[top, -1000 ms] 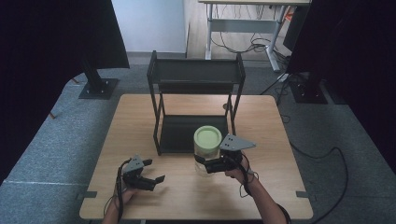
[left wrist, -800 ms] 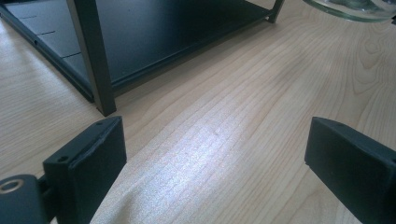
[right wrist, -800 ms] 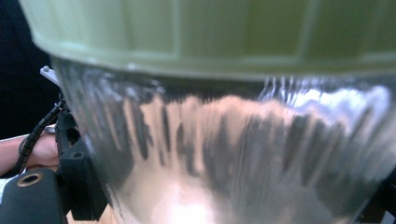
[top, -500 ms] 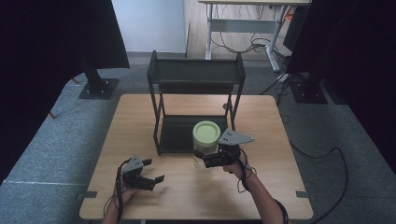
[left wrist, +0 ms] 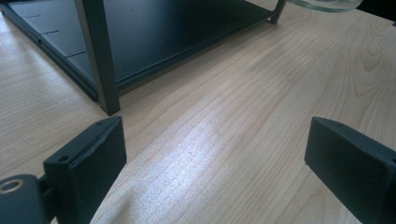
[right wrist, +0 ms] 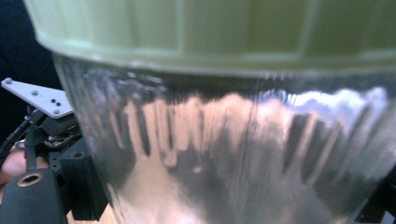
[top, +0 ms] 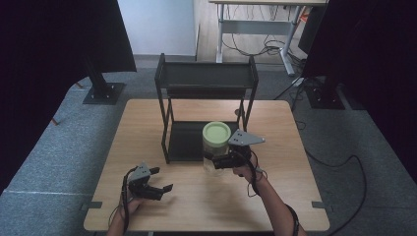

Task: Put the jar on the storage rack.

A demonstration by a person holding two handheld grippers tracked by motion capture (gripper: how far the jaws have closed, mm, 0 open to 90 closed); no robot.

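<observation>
Near the front-left corner of the wooden worktop (top: 147,123), the left tool (top: 160,180) rests low in the person's left hand (top: 129,205), its two black jaws spread wide apart with nothing between them; in the left gripper view the same jaws frame bare wood, and the front leg of the black shelf rack (left wrist: 100,56) stands just beyond them. That rack (top: 206,81) sits at the middle of the worktop toward its far edge, a two-level metal frame with an upper tray and a dark bottom shelf lying on the wood. Just in front of the rack's front-right corner, a clear glass jar (top: 215,160) with a pale green lid (top: 217,132) is held upright, its lid overlapping the bottom shelf's front edge in the high view; whether its base touches the wood cannot be told. The right tool (top: 216,162), in the person's right hand (top: 244,169), is closed on the jar's glass body from the right side, the grey three-cornered plate (top: 246,138) on top of it. In the right gripper view the jar (right wrist: 243,154) looms close, the green lid's rim (right wrist: 210,32) across the top and the glass blurred
</observation>
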